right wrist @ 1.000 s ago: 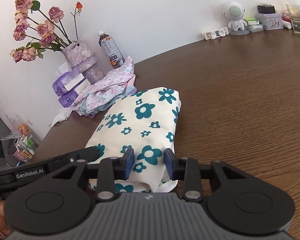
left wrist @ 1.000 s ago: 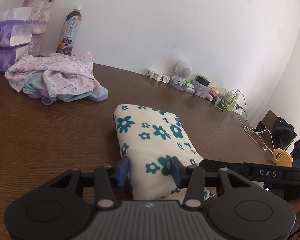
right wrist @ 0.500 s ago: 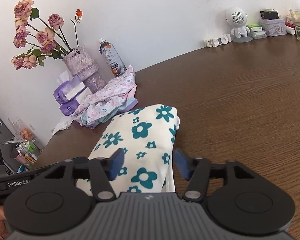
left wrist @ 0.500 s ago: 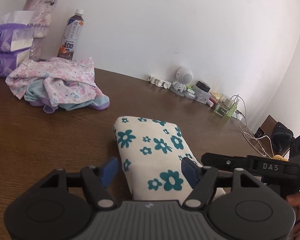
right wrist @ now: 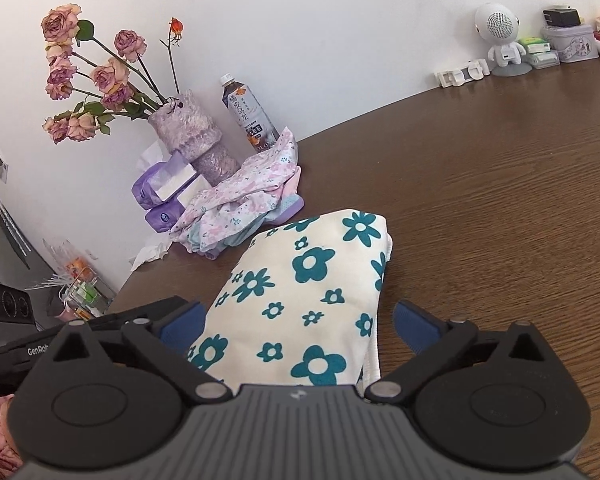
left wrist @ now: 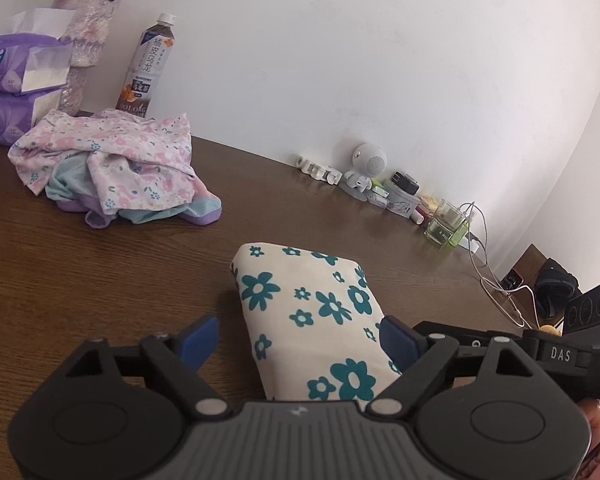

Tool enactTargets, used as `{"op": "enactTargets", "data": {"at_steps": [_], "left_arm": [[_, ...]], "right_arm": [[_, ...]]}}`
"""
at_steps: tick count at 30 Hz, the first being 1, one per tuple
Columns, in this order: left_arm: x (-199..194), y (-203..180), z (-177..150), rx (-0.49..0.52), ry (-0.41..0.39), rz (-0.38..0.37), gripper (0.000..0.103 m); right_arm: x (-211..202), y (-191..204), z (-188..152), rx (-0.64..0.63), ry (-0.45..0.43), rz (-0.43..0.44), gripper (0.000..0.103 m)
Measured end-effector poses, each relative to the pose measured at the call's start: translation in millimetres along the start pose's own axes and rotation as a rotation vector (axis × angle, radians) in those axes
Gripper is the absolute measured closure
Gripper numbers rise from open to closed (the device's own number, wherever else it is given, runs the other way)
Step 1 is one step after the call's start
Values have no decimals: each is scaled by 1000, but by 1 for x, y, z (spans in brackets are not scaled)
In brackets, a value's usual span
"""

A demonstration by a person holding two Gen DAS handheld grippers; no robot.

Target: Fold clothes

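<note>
**Letting go of the folded cloth without spoiling the fold**

The cream cloth with teal flowers (left wrist: 312,312) lies folded into a compact block on the brown counter (left wrist: 80,280), near its front edge and well apart from the heap of pink and mint clothes (left wrist: 112,168) by the vase (right wrist: 196,144) and the tea bottle (left wrist: 150,64); both tongs stand at the near end of the block. The left tongs (left wrist: 300,338) are opening, the blue pads standing clear of the cloth on either side, the cloth between them but not pinched; the right tongs (right wrist: 300,328) are likewise opening, spread wide about the same end, nothing gripped.

The step in hand looks to be the release after the last fold; to do it well, let the jaws finish spreading before either hand draws away, so that no pad drags a layer with it; then pull straight back along the line of the fingers, not sideways, since the layered edge on the right side (right wrist: 374,364) seems loose and would catch easily; lift a little on the way out; the heap by the vase is probably the next work.
</note>
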State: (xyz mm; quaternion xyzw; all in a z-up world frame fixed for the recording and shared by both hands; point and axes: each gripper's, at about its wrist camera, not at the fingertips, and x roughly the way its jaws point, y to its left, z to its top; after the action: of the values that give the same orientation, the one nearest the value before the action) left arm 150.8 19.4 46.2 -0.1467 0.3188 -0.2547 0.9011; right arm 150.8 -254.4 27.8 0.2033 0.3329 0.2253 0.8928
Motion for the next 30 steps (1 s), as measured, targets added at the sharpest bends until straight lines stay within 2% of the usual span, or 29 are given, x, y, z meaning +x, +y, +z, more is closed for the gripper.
{"op": "enactTargets", "data": {"at_steps": [4, 6, 8, 9, 11, 12, 14, 16, 22, 24, 26, 28, 30], "left_arm": [[7, 0, 3, 12, 15, -1, 18], [10, 1, 1, 11, 28, 18, 21], [14, 3, -2, -5, 61, 23, 45], [16, 5, -4, -23, 74, 17, 49], [16, 7, -6, -58, 76, 5, 55], [16, 8, -7, -70, 76, 3, 56], [14, 7, -9, -74, 66, 12, 66], [13, 5, -11, -75, 58, 19, 69], [12, 3, -13, -63, 46, 20, 69], [11, 6, -9, -80, 47, 16, 64], [8, 10, -1, -90, 37, 21, 52], [6, 12, 11, -96, 16, 40, 44], [11, 11, 21, -95, 19, 61, 44]], "right_arm": [[10, 0, 0, -5, 26, -66, 28], [12, -4, -2, 6, 31, -60, 35], [12, -4, -3, 7, 25, -66, 49], [11, -4, -4, 6, 20, -72, 51], [11, -4, -6, 1, 12, -83, 62], [11, -4, -6, 0, 9, -86, 63], [11, -4, -7, 1, 9, -86, 72], [13, -4, -8, 0, 15, -81, 76], [13, 1, -10, -38, 6, -88, 81], [12, 1, -9, -43, 7, -85, 80], [6, -3, -3, -26, -10, -79, 68], [1, -7, 6, -11, -34, -89, 56], [1, -7, 17, -18, -38, -106, 56]]}}
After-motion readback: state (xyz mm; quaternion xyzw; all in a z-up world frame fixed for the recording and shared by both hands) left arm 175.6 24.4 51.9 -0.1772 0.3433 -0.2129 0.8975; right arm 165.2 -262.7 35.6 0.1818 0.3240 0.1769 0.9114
